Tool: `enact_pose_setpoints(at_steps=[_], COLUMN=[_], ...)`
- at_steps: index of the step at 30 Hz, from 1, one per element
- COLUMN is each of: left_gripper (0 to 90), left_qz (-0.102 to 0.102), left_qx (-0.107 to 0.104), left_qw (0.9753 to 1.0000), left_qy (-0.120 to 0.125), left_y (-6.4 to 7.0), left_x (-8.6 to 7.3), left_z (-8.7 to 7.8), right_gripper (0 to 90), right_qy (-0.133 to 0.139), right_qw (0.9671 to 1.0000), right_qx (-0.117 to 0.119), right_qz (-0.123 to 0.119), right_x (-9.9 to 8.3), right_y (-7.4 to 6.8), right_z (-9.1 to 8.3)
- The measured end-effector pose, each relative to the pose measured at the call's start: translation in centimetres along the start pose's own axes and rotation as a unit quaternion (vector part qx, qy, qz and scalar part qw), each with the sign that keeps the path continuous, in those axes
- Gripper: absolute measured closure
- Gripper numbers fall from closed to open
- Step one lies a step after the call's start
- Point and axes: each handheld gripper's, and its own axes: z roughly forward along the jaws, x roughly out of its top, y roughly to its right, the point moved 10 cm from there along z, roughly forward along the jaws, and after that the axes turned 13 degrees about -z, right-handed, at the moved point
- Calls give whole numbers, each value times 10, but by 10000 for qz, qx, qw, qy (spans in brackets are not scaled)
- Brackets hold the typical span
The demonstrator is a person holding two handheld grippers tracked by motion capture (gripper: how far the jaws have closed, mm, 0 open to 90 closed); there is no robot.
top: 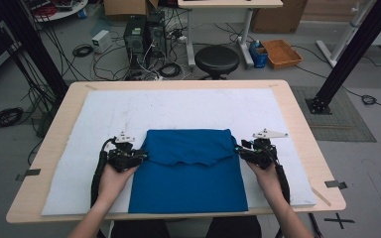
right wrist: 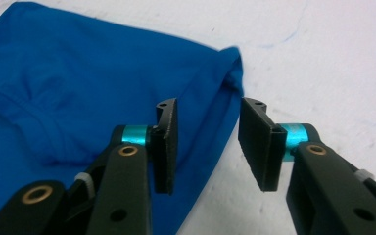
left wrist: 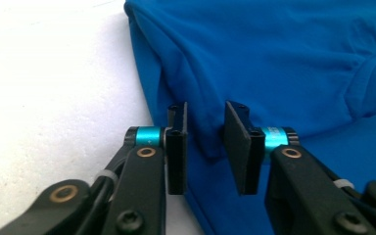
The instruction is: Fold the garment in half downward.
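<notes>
Blue shirt (top: 188, 171), folded, front edge cut off by forearms; left tongs (left wrist: 205, 147) and right tongs (right wrist: 208, 144) both released at its sides

R tongs (right wrist: 208, 142) agape, straddling blue shirt (right wrist: 78, 83) edge

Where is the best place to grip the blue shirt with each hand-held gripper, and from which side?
Probably the side edges of the blue shirt, where the folded layer ends. The left hand-held gripper comes from the left, the right hand-held gripper from the right; there the cloth bunches, offering a fold.
</notes>
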Motion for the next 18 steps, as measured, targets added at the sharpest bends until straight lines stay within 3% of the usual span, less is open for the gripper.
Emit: enact_pose_setpoints(at_steps=[3, 7, 10, 13, 15, 18], left_gripper=[730, 722, 719, 717, 717, 717], left_qz=[36, -137, -458, -788, -868, -926], left_qx=[4, -140, -398, -438, -347, -376], left_qw=[10000, 9998, 9981, 9959, 9956, 9950], left_qy=[1, 92, 121, 48, -2, 17], left_y=[4, 9, 10, 6, 3, 3], left_x=[0, 2, 4, 3, 2, 3], left_z=[-1, -5, -9, -8, -5, -3], right_gripper=[620, 620, 619, 617, 617, 617], right_qy=[-68, -180, -194, -196, -190, -211], right_qw=[9999, 9998, 9997, 9996, 9996, 9996], right_qx=[101, 131, 158, 192, 198, 192], right_qz=[68, 21, -19, -65, -93, -88], right_x=[-3, -5, -4, -4, -5, -6], right_y=[-5, -11, -14, -16, -16, -15], right_z=[2, 6, 10, 13, 14, 14])
